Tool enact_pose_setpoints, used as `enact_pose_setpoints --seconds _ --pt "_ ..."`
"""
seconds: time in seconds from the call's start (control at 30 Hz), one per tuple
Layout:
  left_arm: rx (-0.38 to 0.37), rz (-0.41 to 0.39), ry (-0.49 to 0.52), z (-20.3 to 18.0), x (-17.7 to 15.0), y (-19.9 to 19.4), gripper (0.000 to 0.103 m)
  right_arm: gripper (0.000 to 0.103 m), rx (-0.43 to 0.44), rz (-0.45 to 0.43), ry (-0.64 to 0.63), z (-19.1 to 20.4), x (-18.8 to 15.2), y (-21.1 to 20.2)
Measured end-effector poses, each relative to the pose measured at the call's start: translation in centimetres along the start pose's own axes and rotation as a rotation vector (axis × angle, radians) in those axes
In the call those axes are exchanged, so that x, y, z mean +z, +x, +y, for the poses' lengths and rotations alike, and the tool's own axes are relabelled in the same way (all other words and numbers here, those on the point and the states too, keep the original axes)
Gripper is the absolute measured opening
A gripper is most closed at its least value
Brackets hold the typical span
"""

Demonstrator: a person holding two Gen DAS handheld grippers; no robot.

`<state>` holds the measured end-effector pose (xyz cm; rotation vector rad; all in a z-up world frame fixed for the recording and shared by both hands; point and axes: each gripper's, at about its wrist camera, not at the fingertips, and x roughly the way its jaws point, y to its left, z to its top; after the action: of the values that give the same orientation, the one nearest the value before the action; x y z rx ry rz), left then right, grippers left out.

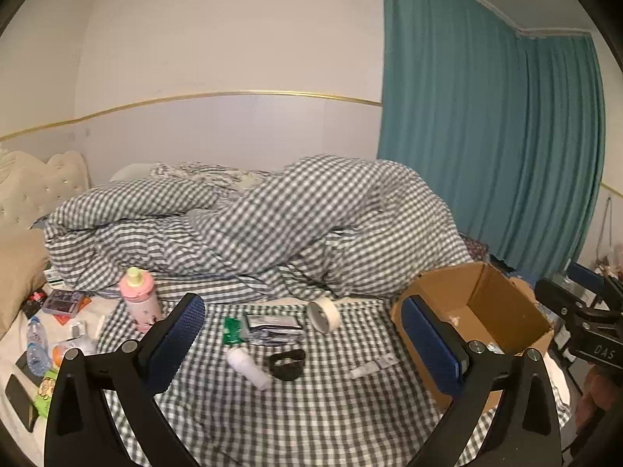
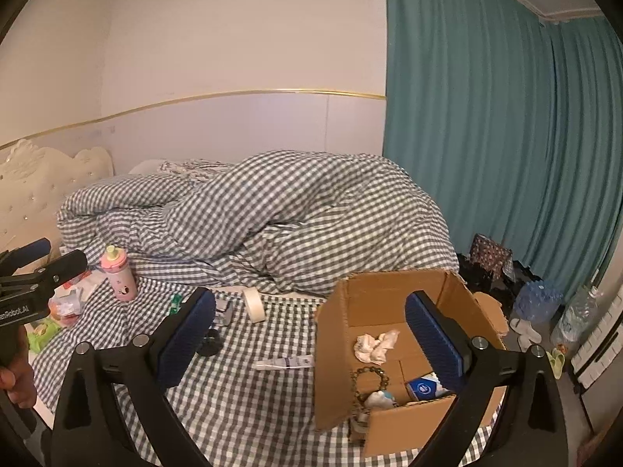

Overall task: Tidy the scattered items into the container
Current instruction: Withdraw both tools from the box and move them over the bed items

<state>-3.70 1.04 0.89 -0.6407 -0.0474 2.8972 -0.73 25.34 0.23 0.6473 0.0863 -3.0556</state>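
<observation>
An open cardboard box [image 1: 502,303] [image 2: 389,295] stands on the checked bedsheet at the right; it holds crumpled tissue [image 2: 375,344], a bead bracelet [image 2: 370,379] and a blue packet [image 2: 424,385]. Scattered on the sheet lie a tape roll [image 1: 323,314] [image 2: 255,303], a white bottle [image 1: 249,367], a black strap [image 1: 288,364], foil packets [image 1: 272,329], a small tube [image 1: 372,367] [image 2: 284,362] and a pink bottle [image 1: 140,299] [image 2: 118,272]. My left gripper [image 1: 307,346] is open above these items. My right gripper [image 2: 311,344] is open at the box's left wall.
A heaped checked duvet [image 1: 272,225] fills the back of the bed. More clutter, a water bottle [image 1: 37,346] and a phone [image 1: 19,401] lie at the left edge. Teal curtains [image 1: 486,136] hang at the right; bags and bottles [image 2: 537,303] stand on the floor.
</observation>
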Motion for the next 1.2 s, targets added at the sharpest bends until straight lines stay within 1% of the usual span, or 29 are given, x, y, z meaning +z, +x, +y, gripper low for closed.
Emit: enact_pose_setpoints --seconds 0.33,0.6,0.9,1.1,1.2 --pt "0.089 0.01 -0.048 4.7 -0.9 -0.8 0.103 0.103 0.035 -0.005 -0.044 3.4 0.1 -0.1" --pt "0.14 0.029 -0.067 7.0 -1.4 -0.6 0.103 0.103 0.053 0.019 -0.058 5.0 -0.4 1.2" --pt "0.168 0.086 -0.068 7.6 -2.8 2.2 0.103 0.103 0.067 0.077 -0.061 5.6 -2.0 4.2" --pt "0.201 0.147 -0.061 7.9 -4.3 5.5 0.103 0.103 0.057 0.135 -0.059 5.6 -3.3 7.3" --pt "0.23 0.182 -0.047 8.1 -5.2 7.3 0.103 0.103 0.053 0.168 -0.054 5.7 -4.0 9.1"
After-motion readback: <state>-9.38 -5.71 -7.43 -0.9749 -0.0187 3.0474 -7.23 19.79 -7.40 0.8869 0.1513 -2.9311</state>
